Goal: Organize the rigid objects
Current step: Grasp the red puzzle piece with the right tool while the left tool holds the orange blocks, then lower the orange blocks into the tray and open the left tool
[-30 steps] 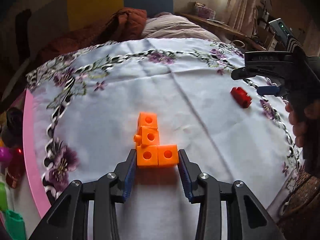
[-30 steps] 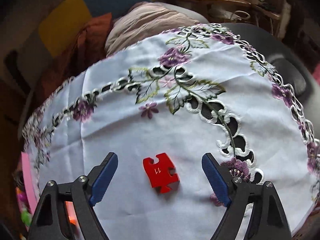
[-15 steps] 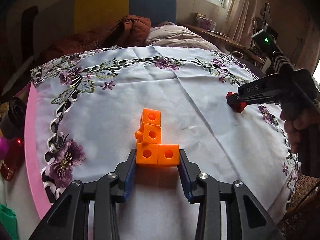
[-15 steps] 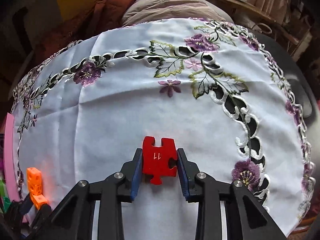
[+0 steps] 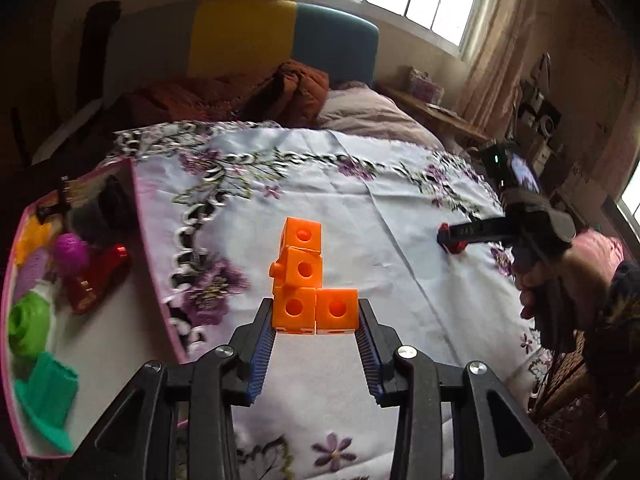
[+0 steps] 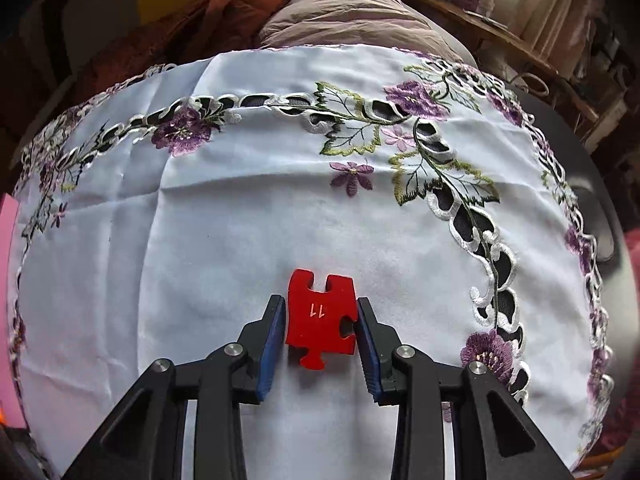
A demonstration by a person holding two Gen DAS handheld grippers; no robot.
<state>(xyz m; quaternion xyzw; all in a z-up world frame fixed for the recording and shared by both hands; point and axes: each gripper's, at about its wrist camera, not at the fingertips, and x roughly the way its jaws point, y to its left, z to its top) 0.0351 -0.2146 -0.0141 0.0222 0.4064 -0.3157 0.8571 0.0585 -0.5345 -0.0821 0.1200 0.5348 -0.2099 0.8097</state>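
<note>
My left gripper [image 5: 316,320] is shut on a block of several joined orange cubes [image 5: 306,280] and holds it lifted above the embroidered white tablecloth [image 5: 360,216]. My right gripper [image 6: 321,316] is shut on a flat red puzzle piece [image 6: 321,322] marked 11, just above the cloth. The right gripper [image 5: 450,236] with the red piece also shows at the right in the left wrist view, held by a hand.
A pink-rimmed white box [image 5: 156,280] at the left holds a purple ball [image 5: 71,252], a red toy [image 5: 100,276], green pieces [image 5: 30,324] and other small things. A bed with an orange blanket [image 5: 240,96] lies behind the table.
My left gripper has lifted the orange cubes and tilted up, bringing the box into view. My right gripper closed on the red puzzle piece and raised it slightly.
</note>
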